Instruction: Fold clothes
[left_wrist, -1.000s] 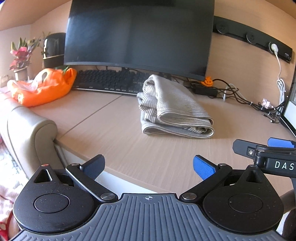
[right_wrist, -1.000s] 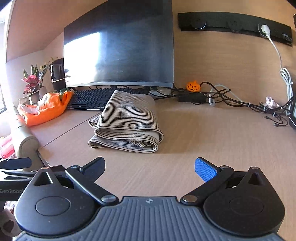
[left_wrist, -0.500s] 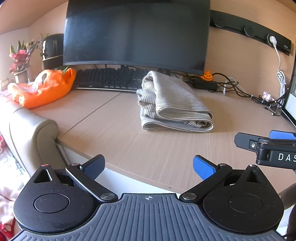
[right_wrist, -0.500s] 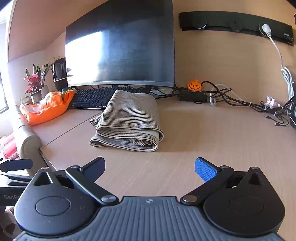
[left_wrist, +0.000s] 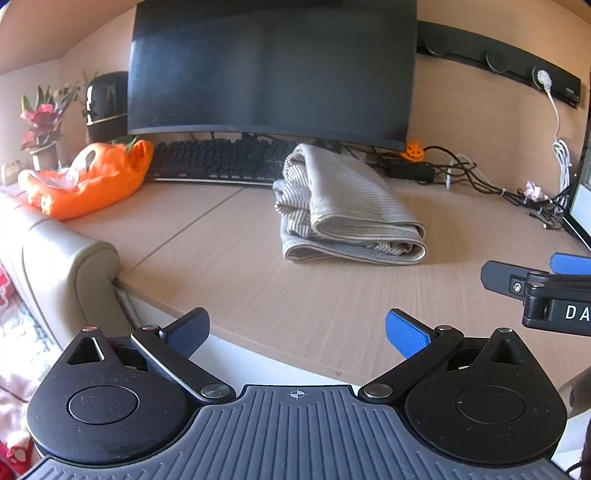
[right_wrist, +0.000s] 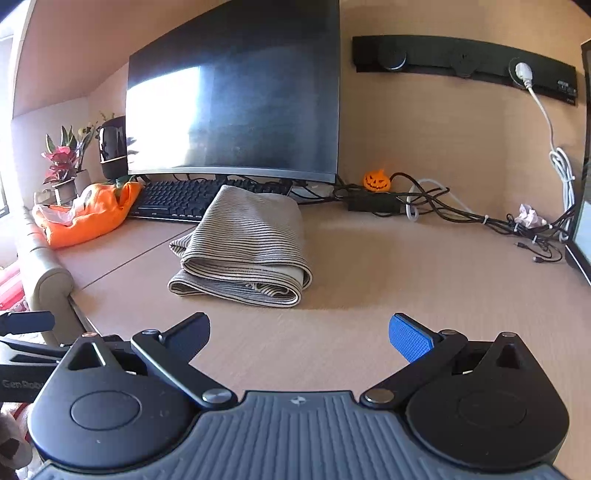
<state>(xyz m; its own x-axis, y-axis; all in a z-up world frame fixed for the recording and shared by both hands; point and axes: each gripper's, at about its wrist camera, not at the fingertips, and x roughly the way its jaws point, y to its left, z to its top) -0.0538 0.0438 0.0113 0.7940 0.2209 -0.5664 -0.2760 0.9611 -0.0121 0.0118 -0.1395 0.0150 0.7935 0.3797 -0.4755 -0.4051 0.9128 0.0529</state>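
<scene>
The monitor (right_wrist: 236, 99) is being cut off at the top edge. One folded striped garment (right_wrist: 243, 247) is being seen at 12 o'clock on the wooden tabletop (right_wrist: 406, 280), before one keyboard (right_wrist: 173, 201). One orange cloth (left_wrist: 88, 177) is lying at 10 o'clock. Left gripper (left_wrist: 295, 332) and right gripper (right_wrist: 299, 332) are being held with jaws spread wide, nothing gripped.
</scene>
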